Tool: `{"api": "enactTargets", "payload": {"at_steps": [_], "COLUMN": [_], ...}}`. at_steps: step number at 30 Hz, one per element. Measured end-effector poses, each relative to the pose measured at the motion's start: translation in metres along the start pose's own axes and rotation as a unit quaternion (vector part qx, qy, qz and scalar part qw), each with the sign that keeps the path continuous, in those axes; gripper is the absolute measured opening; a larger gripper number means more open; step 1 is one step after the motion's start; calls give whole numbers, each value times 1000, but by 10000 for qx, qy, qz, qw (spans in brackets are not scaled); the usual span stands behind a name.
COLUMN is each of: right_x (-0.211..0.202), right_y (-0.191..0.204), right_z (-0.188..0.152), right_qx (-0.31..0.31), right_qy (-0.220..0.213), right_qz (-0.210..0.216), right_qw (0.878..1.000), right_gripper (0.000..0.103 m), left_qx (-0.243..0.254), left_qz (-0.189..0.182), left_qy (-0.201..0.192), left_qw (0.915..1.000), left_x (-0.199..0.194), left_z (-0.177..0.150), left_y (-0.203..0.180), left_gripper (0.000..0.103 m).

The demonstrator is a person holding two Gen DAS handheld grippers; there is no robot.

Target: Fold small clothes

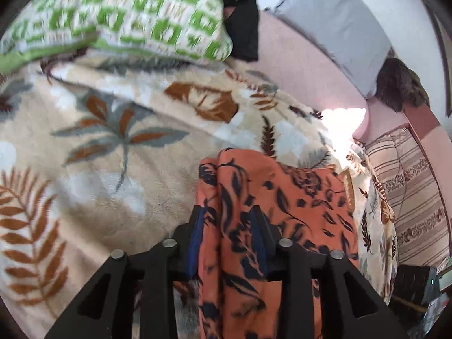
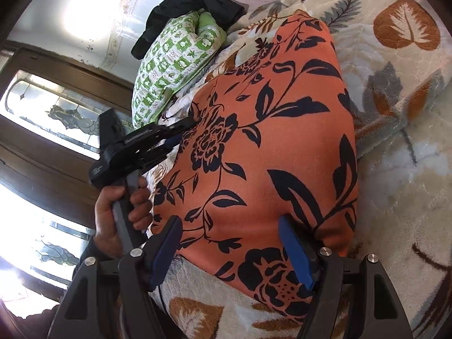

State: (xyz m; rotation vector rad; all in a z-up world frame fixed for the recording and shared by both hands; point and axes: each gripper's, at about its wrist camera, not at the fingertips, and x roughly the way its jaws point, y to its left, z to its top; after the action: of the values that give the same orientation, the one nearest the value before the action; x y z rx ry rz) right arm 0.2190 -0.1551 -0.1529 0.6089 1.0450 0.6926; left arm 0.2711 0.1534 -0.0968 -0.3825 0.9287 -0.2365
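An orange cloth with dark flowers (image 2: pixel 268 141) lies folded on the leaf-print blanket (image 2: pixel 395 169). My right gripper (image 2: pixel 228 220) stands open at its near end, one blue pad on each side of the fabric, not pinching it. My left gripper (image 2: pixel 192 121), held by a hand (image 2: pixel 113 206), has its tips at the cloth's left edge. In the left wrist view the left gripper (image 1: pixel 226 210) is open over the orange cloth (image 1: pixel 282 197), and the fabric shows loose in the gap between its jaws.
A green-and-white checked bundle (image 1: pixel 127 14) and a black garment (image 1: pixel 243 14) lie at the far side of the blanket (image 1: pixel 99 155). A grey pillow (image 1: pixel 339 28) and a striped mattress (image 1: pixel 409 197) are to the right. A dark wooden door (image 2: pixel 56 141) stands close by.
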Motion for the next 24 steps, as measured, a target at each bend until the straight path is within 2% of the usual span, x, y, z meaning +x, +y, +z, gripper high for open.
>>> {"api": "enactTargets", "payload": {"at_steps": [1,2,3,5,7,11,14,16,19,24], "right_x": [-4,-9,-15,-30,-43,-67,-88,-100,-114,-131], "right_y": [0,2,4,8,8,7,5,2,0,0], "right_z": [1,0,-3,-11,-21,-43,-63,-76,-93,-108], "right_qx": [34,60,36,-83,-45,40,67,56,-20,-179], "right_qy": [-32,-115,-215,-420,-559,-696,-838,-899,-973,-1207], "right_qz": [37,65,79,59,26,-119,-262,-414,-681,-792], "right_qw": [10000,9999,9997,9991,9984,9975,9961,9951,9929,9894], "right_gripper": [74,74,75,77,79,79,79,79,79,79], "left_qx": [67,127,211,318,429,447,435,348,103,288], "left_qz": [42,75,161,352,429,995,1405,1689,1644,1688], "left_qy": [-159,-332,-532,-770,-749,-574,72,550,347,30], "left_qw": [9998,9993,9982,9959,9953,9924,9891,9835,9857,9852], "left_x": [-15,-29,-45,-61,-69,-64,-33,-14,-27,-58], "left_z": [-3,-9,-18,-30,-45,-79,-101,-113,-120,-119], "left_y": [-3,-8,-14,-26,-40,-50,-41,-31,-25,-38], "left_gripper": [51,65,74,78,78,78,78,78,78,78]}}
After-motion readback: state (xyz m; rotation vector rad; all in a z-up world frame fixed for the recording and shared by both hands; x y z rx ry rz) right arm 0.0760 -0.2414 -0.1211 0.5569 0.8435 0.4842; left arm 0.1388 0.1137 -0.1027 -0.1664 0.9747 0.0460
